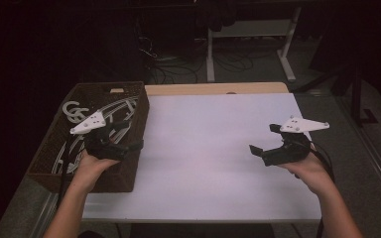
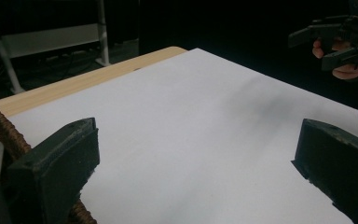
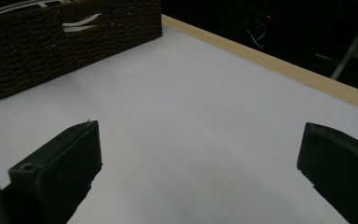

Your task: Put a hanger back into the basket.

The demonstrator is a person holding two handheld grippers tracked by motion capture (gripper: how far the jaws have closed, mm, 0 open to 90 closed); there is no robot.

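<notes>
A dark woven basket (image 1: 129,173) stands at the table's left, with several white hangers (image 1: 74,111) lying in it. My left gripper (image 1: 129,135) hovers over the basket's right wall, open, with nothing between its jaws. In the left gripper view, my left gripper (image 2: 198,135) points across the white table sheet (image 2: 191,121), with the basket's rim (image 2: 0,126) at its left. My right gripper (image 1: 264,139) is held above the sheet's right side, open and empty. In the right gripper view, my right gripper (image 3: 200,135) faces the basket (image 3: 51,42) across the sheet.
The white sheet (image 1: 213,148) covers most of the table, and a wooden edge (image 1: 218,88) shows along the far side. Beyond it stand white desk legs (image 1: 211,54) and floor cables (image 1: 168,69) in the dark. The other gripper (image 2: 335,42) shows far off.
</notes>
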